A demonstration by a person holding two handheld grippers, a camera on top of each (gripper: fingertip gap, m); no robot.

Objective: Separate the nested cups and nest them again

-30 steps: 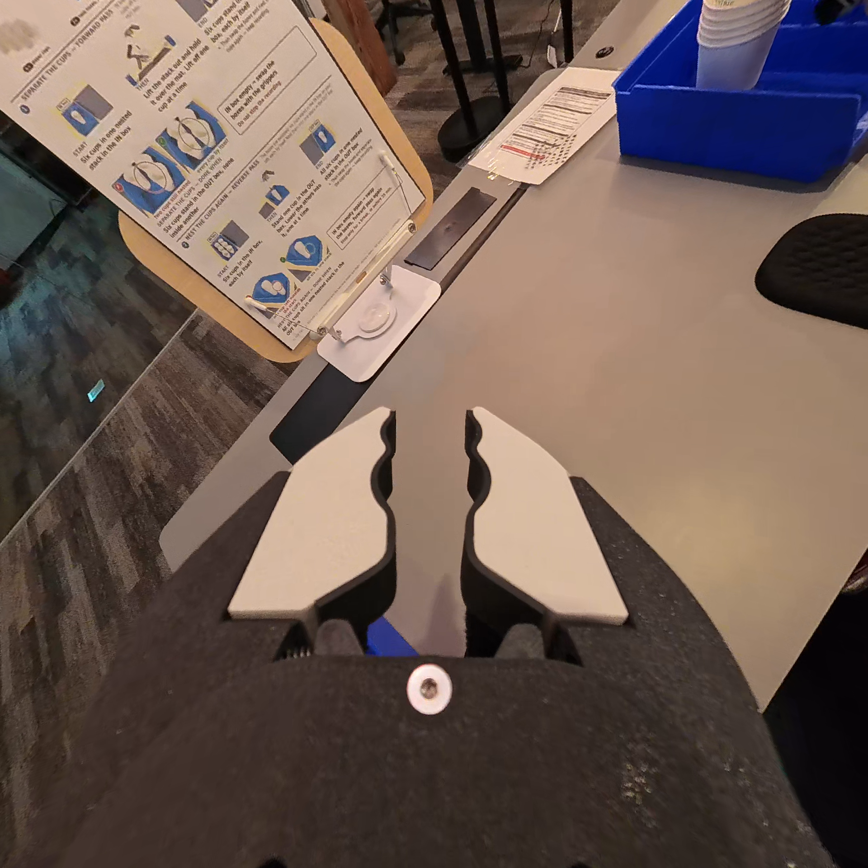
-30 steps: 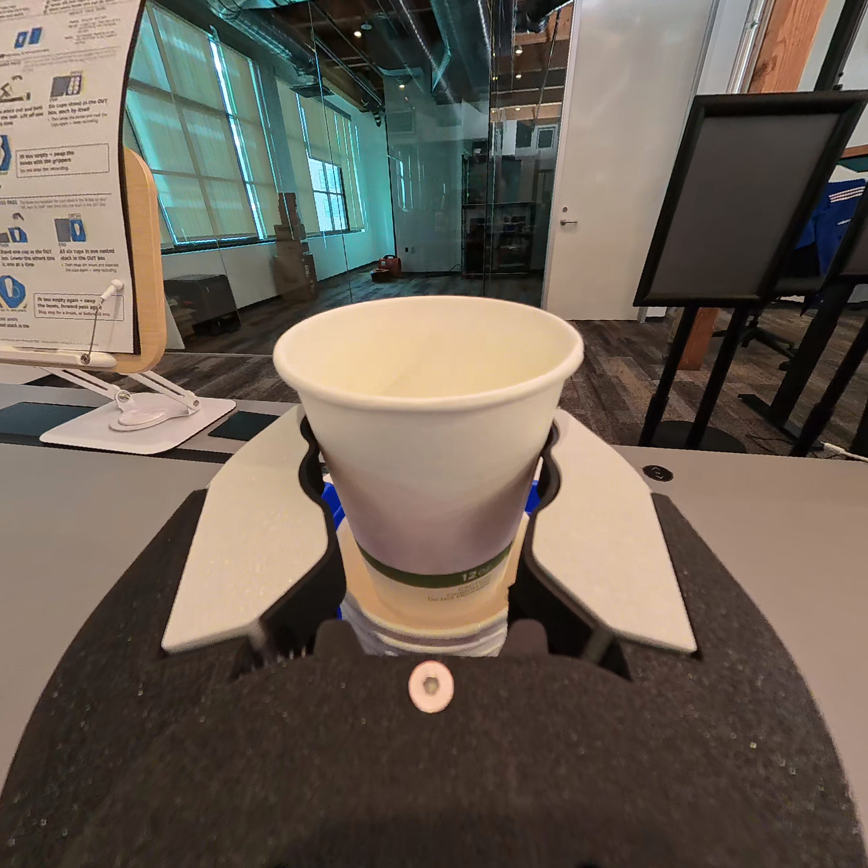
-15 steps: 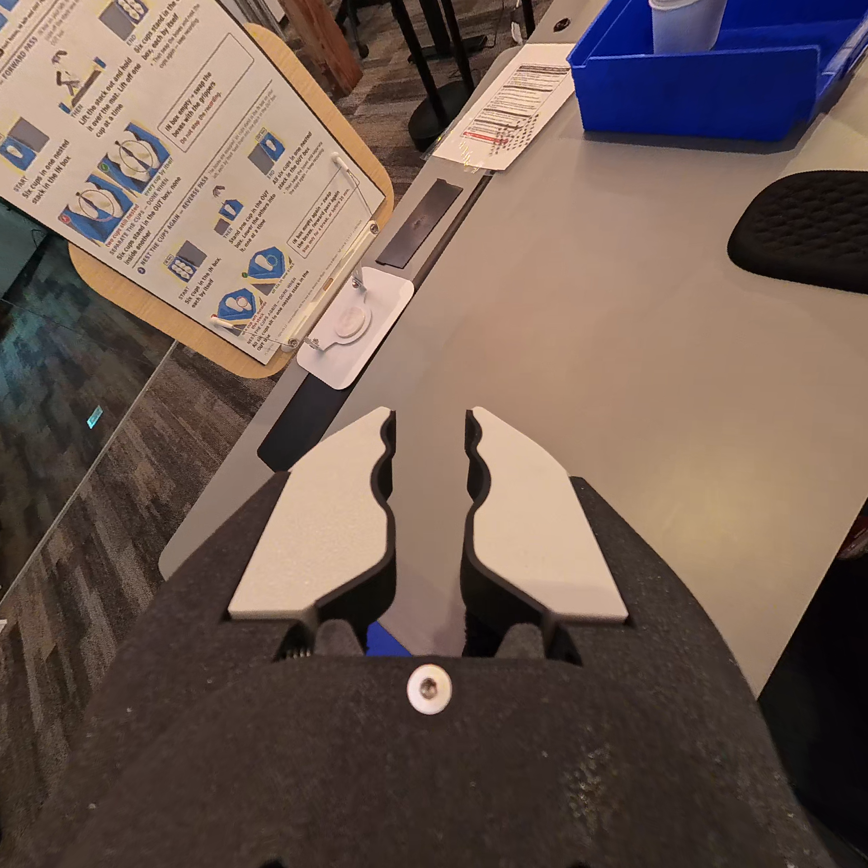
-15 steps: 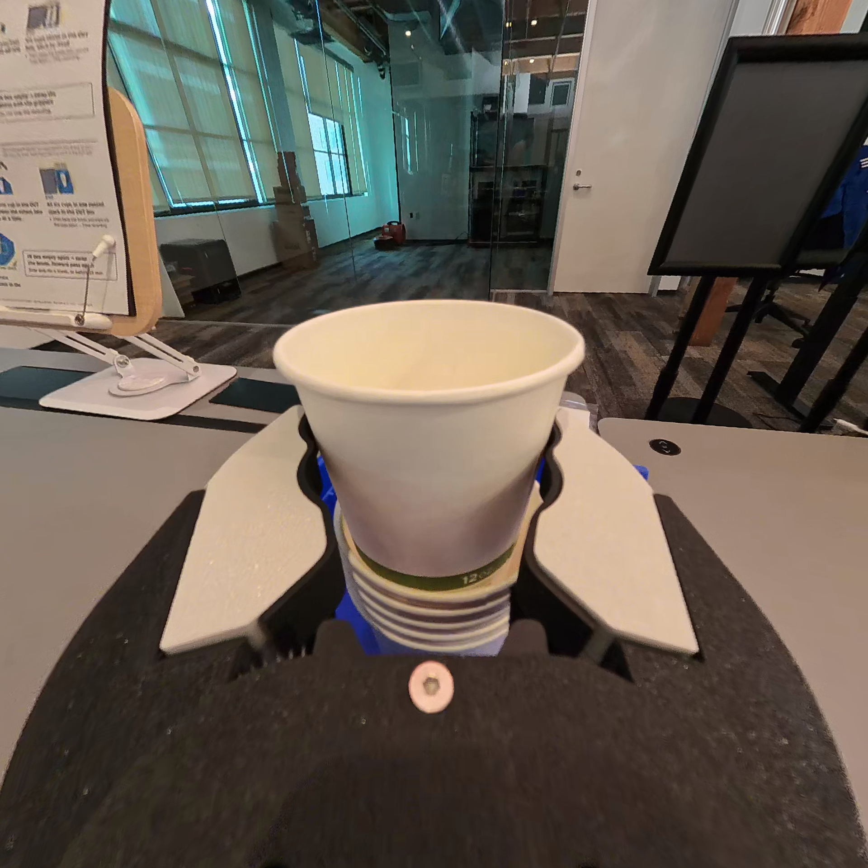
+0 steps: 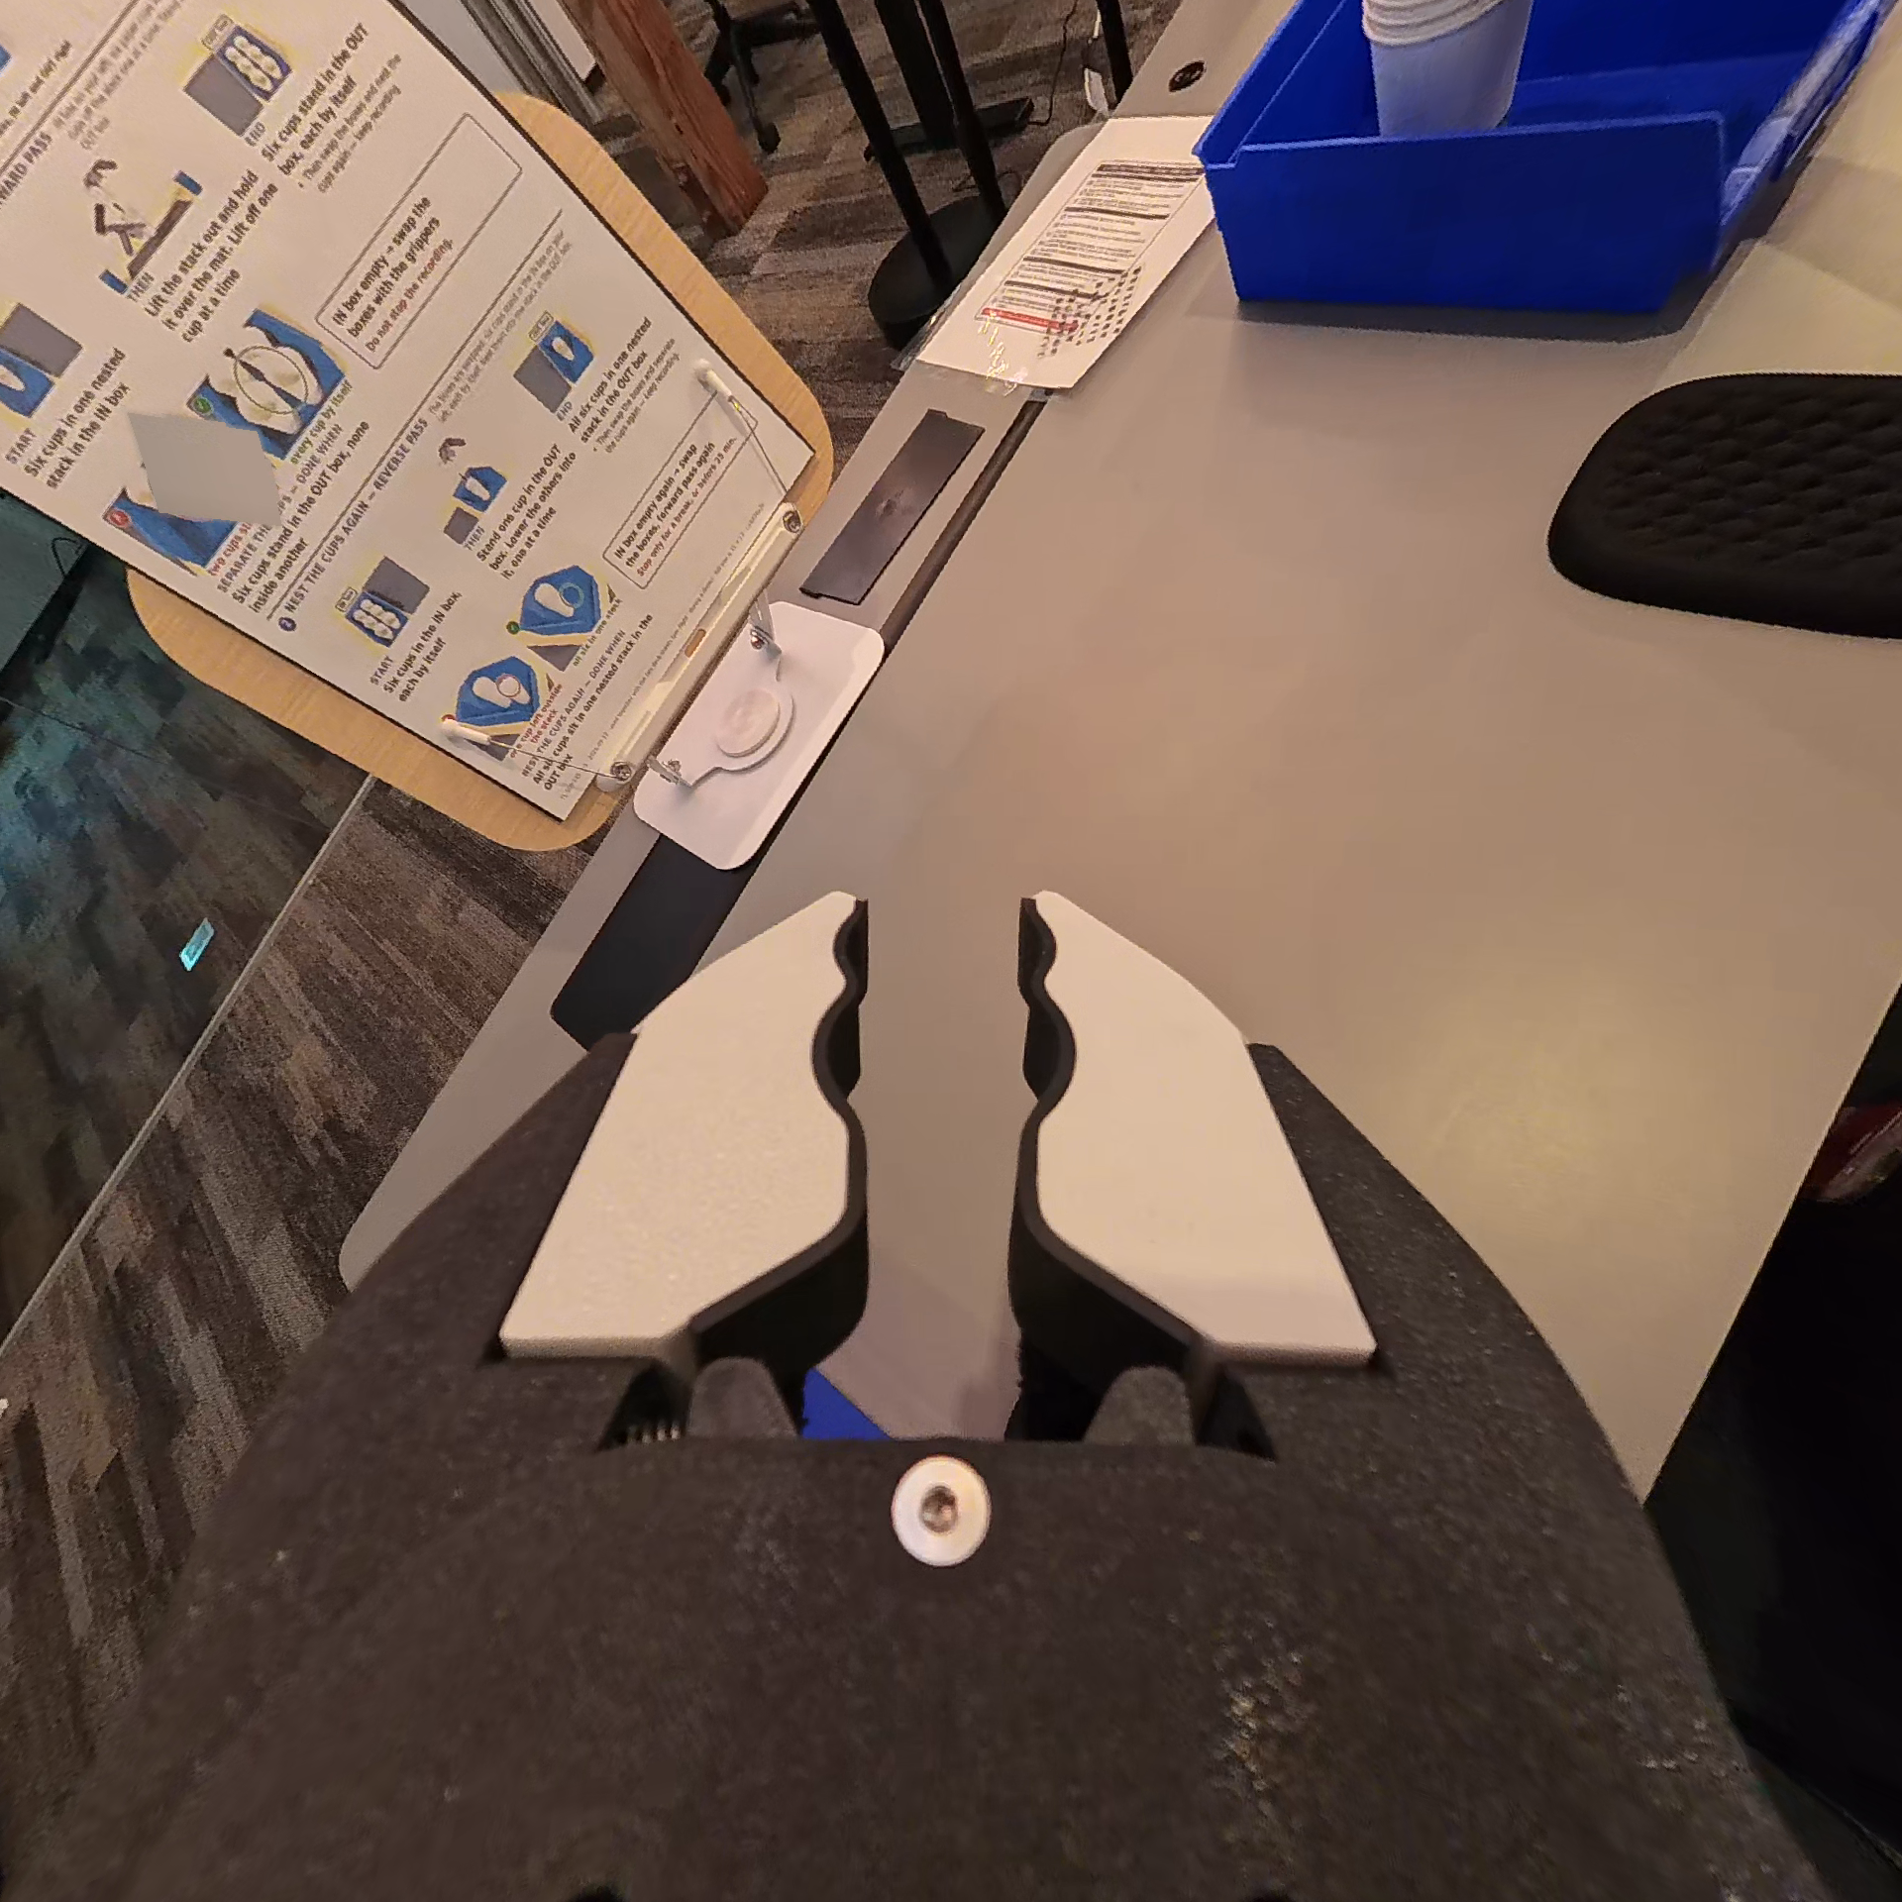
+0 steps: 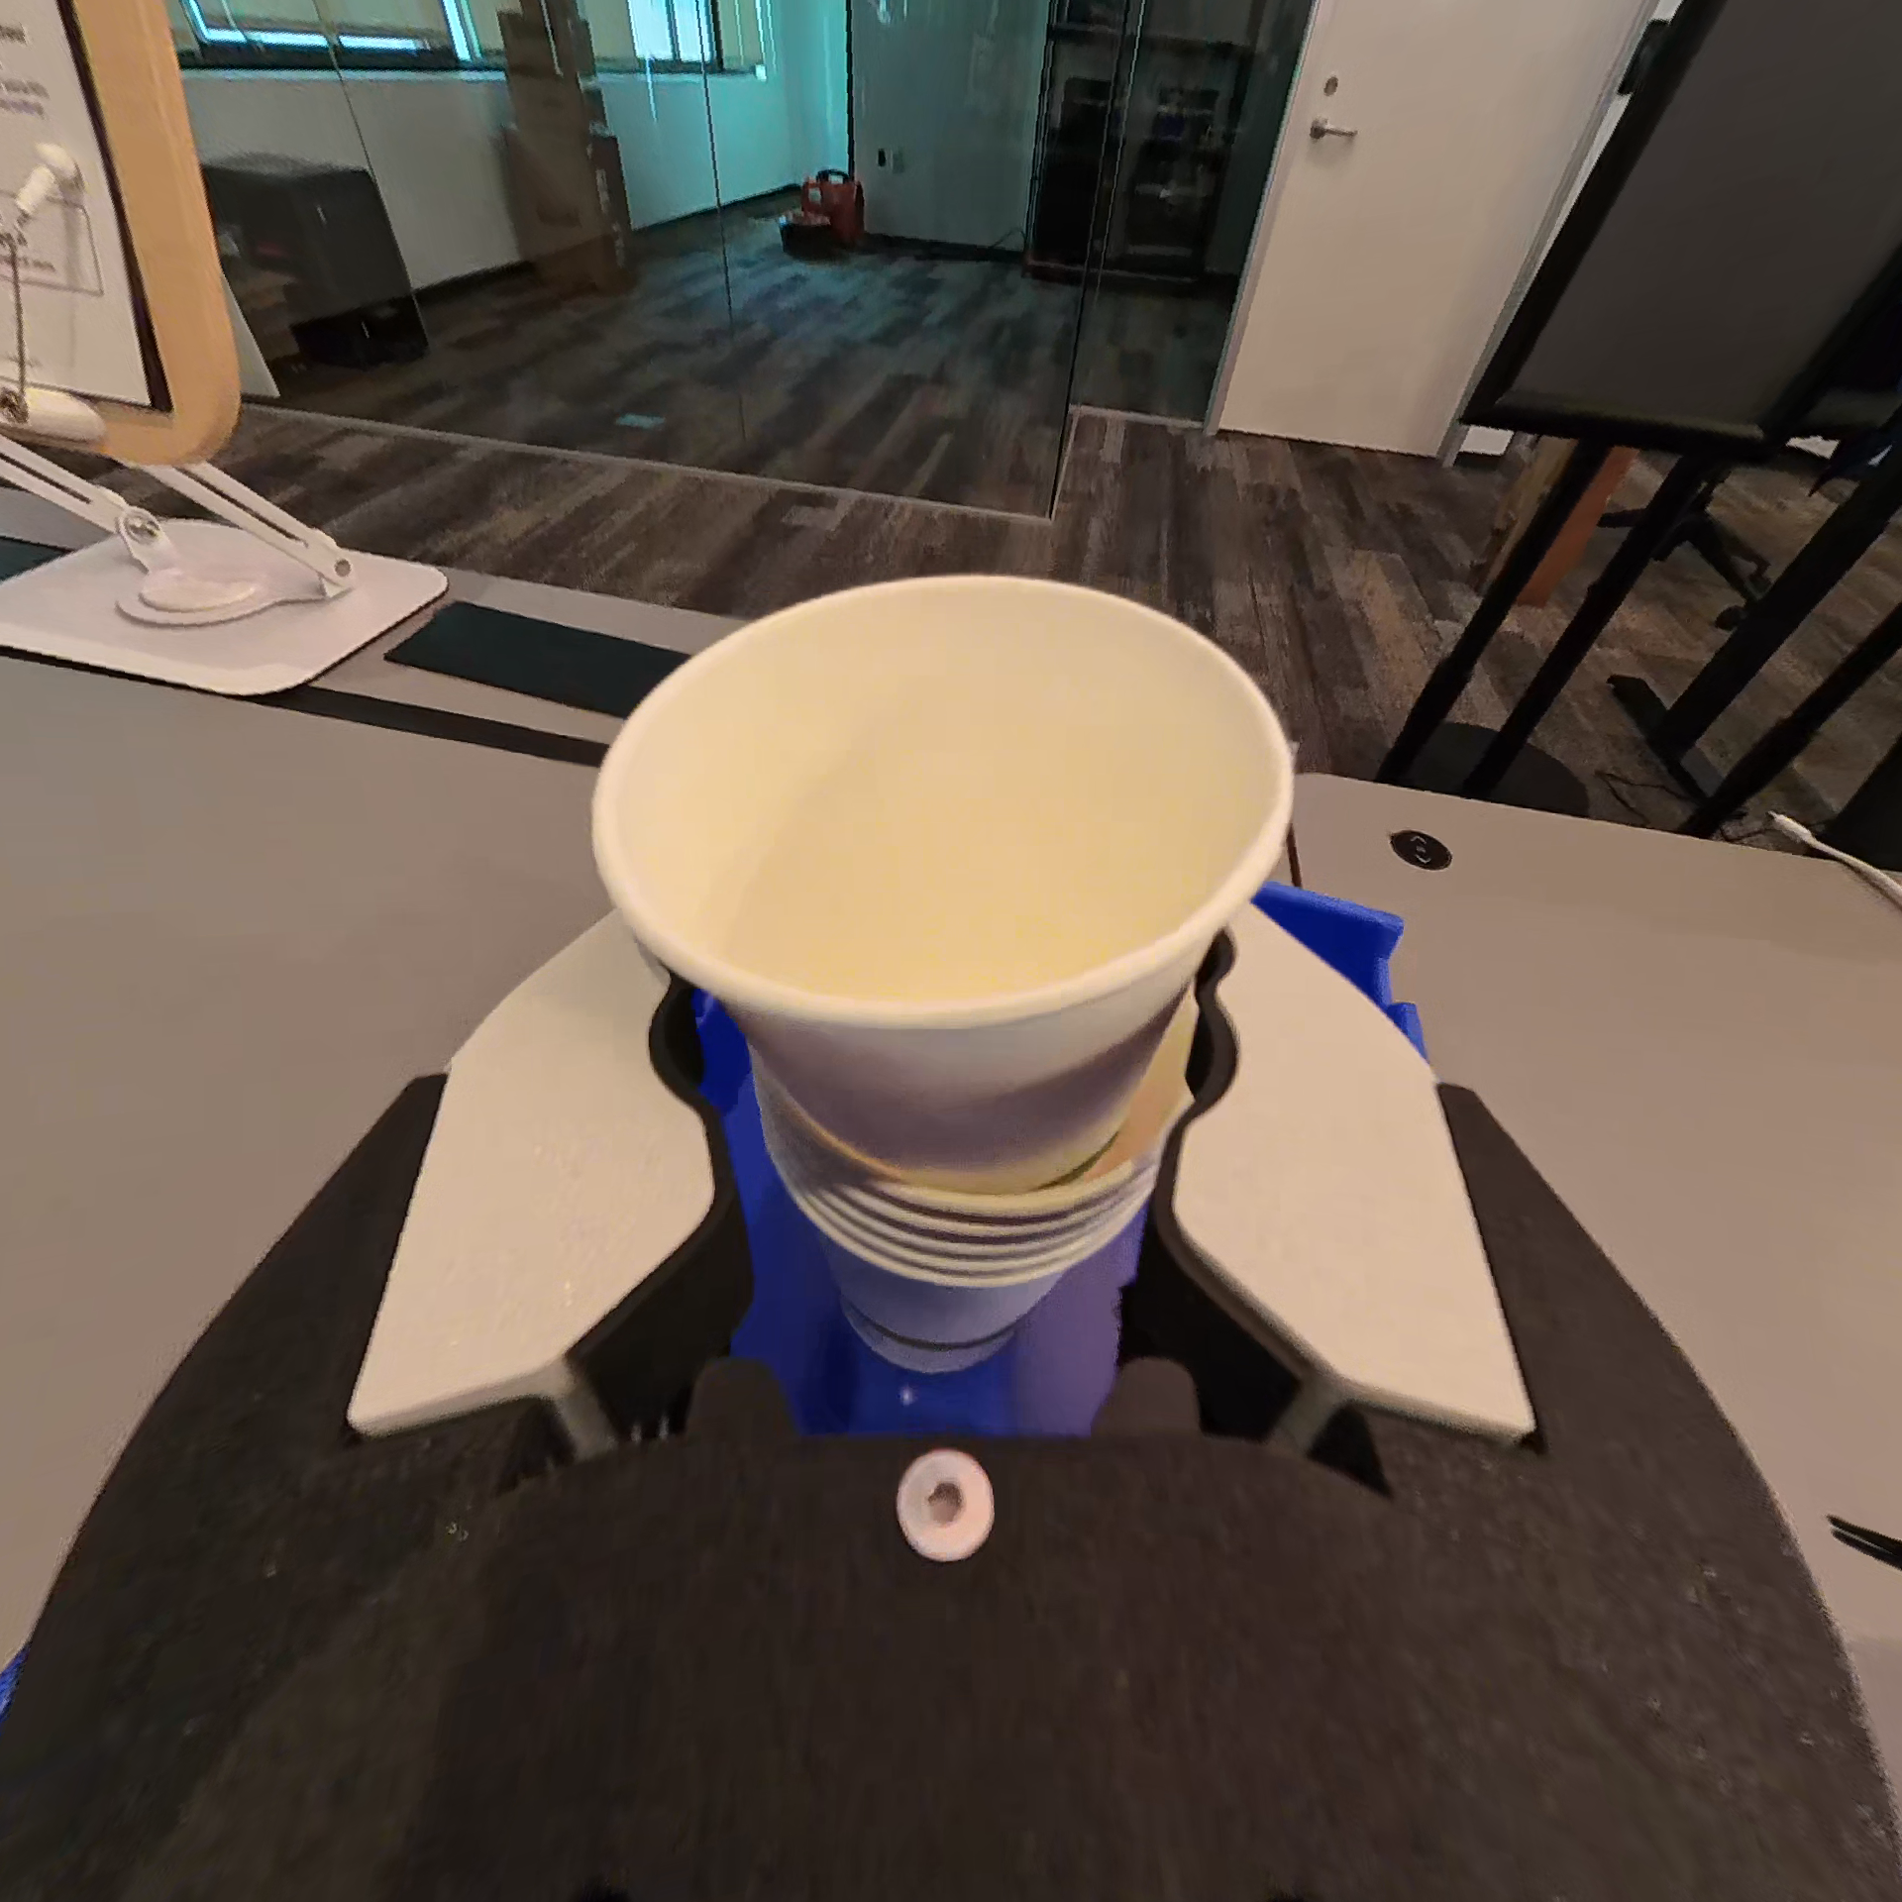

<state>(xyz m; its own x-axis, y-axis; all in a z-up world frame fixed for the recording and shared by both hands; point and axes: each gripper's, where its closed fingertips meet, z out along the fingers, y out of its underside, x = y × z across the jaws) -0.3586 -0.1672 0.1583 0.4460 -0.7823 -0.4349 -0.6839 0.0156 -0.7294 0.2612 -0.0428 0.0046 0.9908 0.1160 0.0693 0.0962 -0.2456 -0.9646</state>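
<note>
A: What is seen left of the blue bin (image 5: 1462,221)?

B: The left gripper (image 5: 942,916), over the grey table (image 5: 1287,782), its jaws parted with nothing between them.

A: And at the bin itself?

B: The stack of cups (image 6: 973,1251) is stood inside it. The top cup (image 6: 942,875) is clasped by the right gripper (image 6: 942,978), tilted in the stack's mouth.

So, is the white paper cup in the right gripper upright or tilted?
Tilted. The white paper cup leans to one side, its base in the nested cup stack in the blue plastic bin.
</note>
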